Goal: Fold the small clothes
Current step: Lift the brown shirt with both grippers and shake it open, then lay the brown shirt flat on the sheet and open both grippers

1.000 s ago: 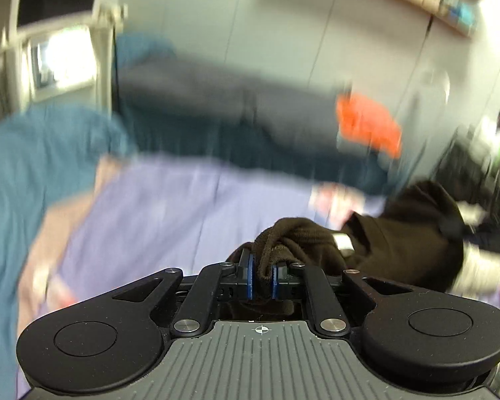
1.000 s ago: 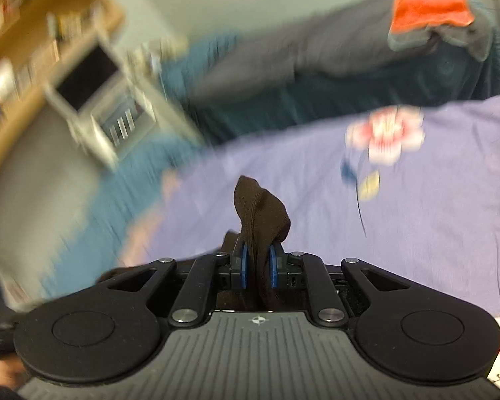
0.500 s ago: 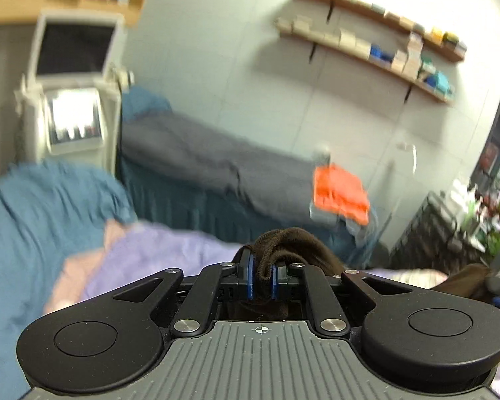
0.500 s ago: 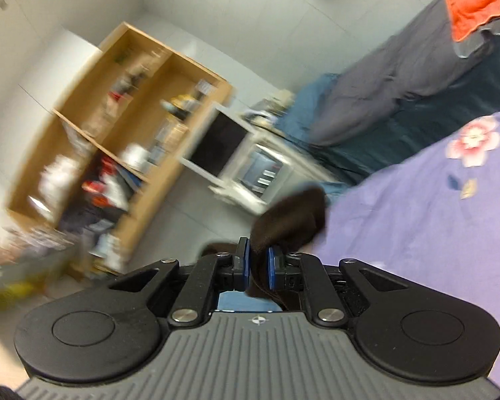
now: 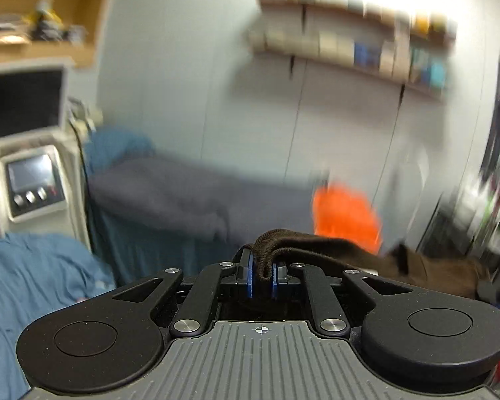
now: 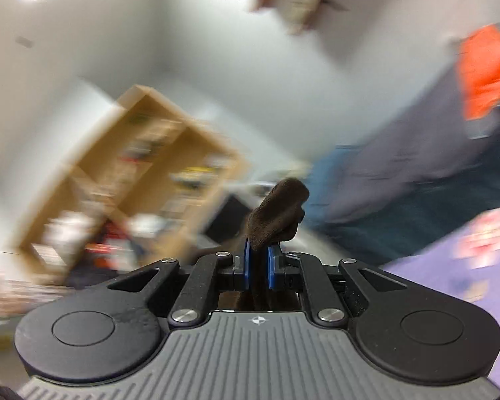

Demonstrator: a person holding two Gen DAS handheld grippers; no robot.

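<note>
Left wrist view: the left gripper [image 5: 261, 278] is clamped tight on the ribbed edge of a dark brown garment [image 5: 350, 255], which trails off to the right, pulled fairly taut in the air. Can't tell what kind of garment it is, maybe a sock or small knit thing. Behind it everything's smeared: a grey-covered bed [image 5: 183, 193] with something orange [image 5: 346, 216] folded on it, a machine with a screen [image 5: 33, 180], and wall shelves [image 5: 350, 53] holding rows of small boxes, too blurry to read.

Right wrist view: the right gripper [image 6: 258, 266] is pinched shut on the other end of the same brown fabric, with a stub of it poking up past the blue pads [image 6: 246, 265]. It's tilted, so the wooden cubby shelf [image 6: 133, 173] looks slanted; its compartments are stuffed with stuff that's just colour blobs. A corner of the purple floral sheet [image 6: 466, 266] shows at lower right.

So the piece looks held off the bed between both grippers. Probably the stretch-and-straighten bit before folding. To do it well: keep both pinches even, keep tension level so it doesn't twist, then lower it flat onto the purple sheet before letting go of either end
</note>
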